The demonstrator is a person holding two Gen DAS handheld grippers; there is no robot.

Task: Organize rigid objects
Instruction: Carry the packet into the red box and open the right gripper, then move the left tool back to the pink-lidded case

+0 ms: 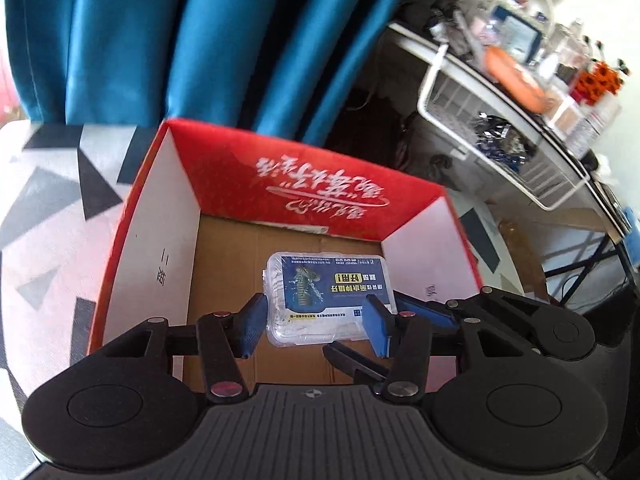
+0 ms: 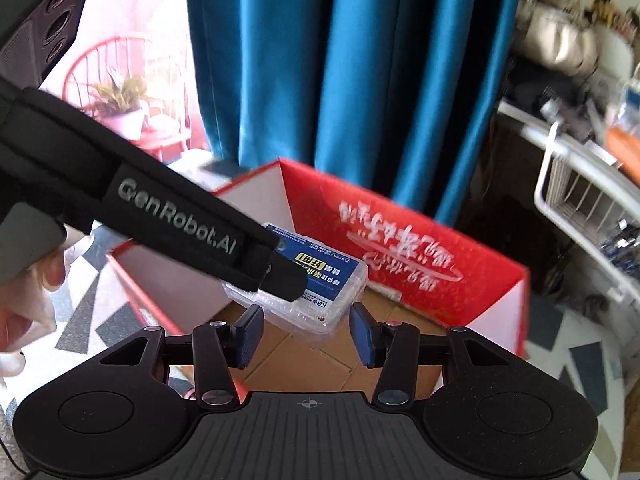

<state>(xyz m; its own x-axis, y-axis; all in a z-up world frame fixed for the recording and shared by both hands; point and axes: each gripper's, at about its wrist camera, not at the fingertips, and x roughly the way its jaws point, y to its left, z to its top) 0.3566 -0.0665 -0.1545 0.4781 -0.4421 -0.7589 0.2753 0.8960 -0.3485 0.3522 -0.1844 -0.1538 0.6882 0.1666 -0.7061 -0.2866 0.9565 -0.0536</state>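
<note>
A clear plastic case with a blue label (image 1: 326,294) is held between the blue pads of my left gripper (image 1: 316,330), inside an open red cardboard box (image 1: 304,176) above its brown floor. The right wrist view shows the same case (image 2: 320,284) over the red box (image 2: 400,232), with the left gripper's black body (image 2: 160,216) reaching in from the left. My right gripper (image 2: 306,336) is open and empty, just in front of the case at the box's near side.
The box stands on a white surface with grey and black triangles (image 1: 52,200). Blue curtains (image 1: 200,40) hang behind. A white wire basket (image 1: 500,136) and a cluttered shelf (image 1: 560,60) stand to the right.
</note>
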